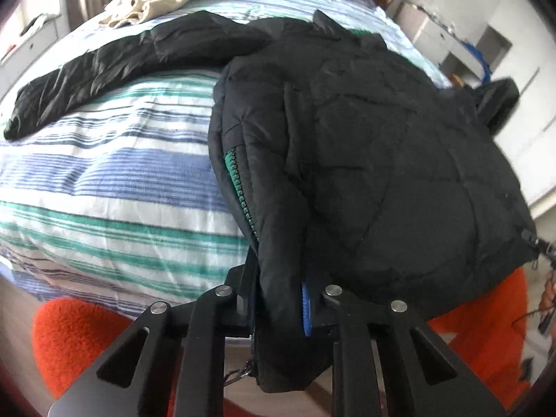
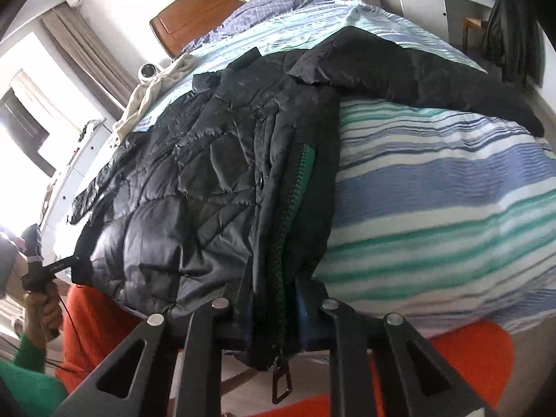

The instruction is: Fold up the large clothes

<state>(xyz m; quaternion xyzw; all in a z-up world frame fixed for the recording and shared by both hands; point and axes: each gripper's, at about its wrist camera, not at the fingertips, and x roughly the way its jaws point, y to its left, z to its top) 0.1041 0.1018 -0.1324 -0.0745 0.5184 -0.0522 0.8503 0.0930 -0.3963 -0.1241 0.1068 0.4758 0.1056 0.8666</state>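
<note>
Both your grippers are clamped on the black quilted puffer jacket [image 1: 365, 146] at its hem: your left gripper [image 1: 278, 299] pinches one bottom corner, your right gripper [image 2: 274, 316] bites the green-zippered front edge. It lies spread on the blue, green and white striped bedcover [image 1: 114, 173], sleeves stretched outward.

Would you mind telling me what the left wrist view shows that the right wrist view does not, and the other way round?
Only the left wrist view shows the left gripper shut on the black jacket hem. Only the right wrist view shows the right gripper shut on the hem by the zipper pull, plus a hand in a green sleeve. Both show the jacket on the striped bedding.
</note>
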